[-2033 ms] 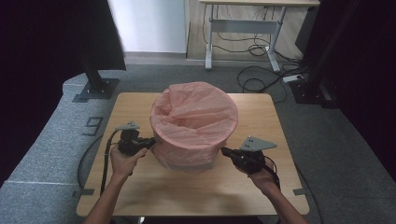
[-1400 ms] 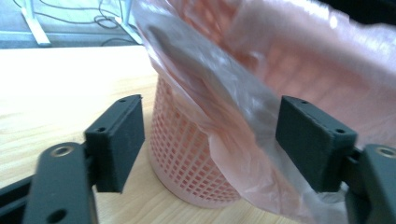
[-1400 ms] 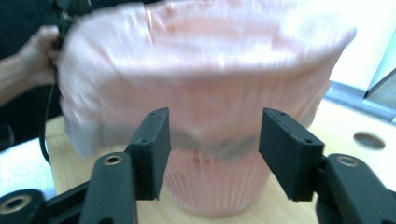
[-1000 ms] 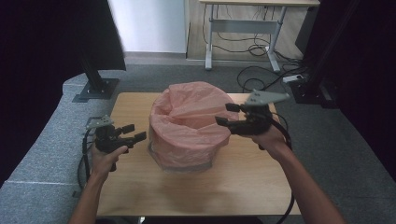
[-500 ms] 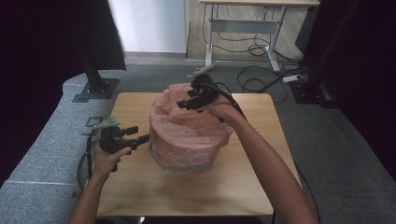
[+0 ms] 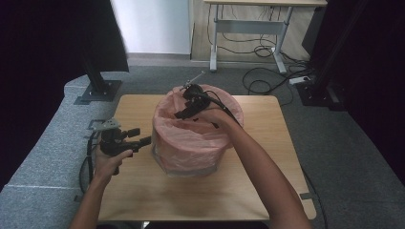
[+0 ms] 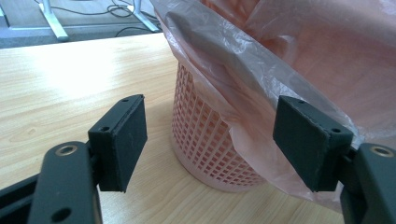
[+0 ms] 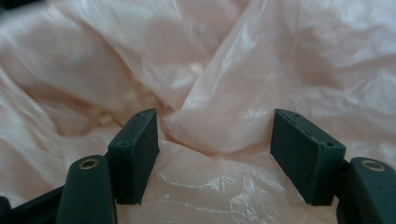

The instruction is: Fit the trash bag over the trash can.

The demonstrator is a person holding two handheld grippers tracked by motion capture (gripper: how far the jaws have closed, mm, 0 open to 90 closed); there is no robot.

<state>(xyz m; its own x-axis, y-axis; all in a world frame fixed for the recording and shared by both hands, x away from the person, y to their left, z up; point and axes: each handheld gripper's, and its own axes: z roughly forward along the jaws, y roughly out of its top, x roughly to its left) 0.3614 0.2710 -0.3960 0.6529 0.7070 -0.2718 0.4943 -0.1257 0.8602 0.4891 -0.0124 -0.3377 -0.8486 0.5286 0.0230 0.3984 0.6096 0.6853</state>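
One pink basket (image 6: 191,160) stands mid-bench, round, rigid plastic lattice with small square holes, tapering toward the base. One pink bag (image 6: 200,136) lines it: thin, glossy, translucent film, crumpled in soft folds, its edge draped over the rim and partway down the basket wall. The bench (image 6: 258,191) is pale wood-grain laminate, smooth, with rounded corners.

My left tool (image 6: 143,140) hangs level just left of the basket, near its wall and not touching; jaws stand wide apart, nothing between them. My right tool (image 6: 184,110) is over the basket's far-left rim, angled down into the bag. Its jaws have just been opening; a raised fold of film sits between the flat matte-black pads (image 8: 140,151), which don't press on it.

Count: two tools, one basket, one bag.
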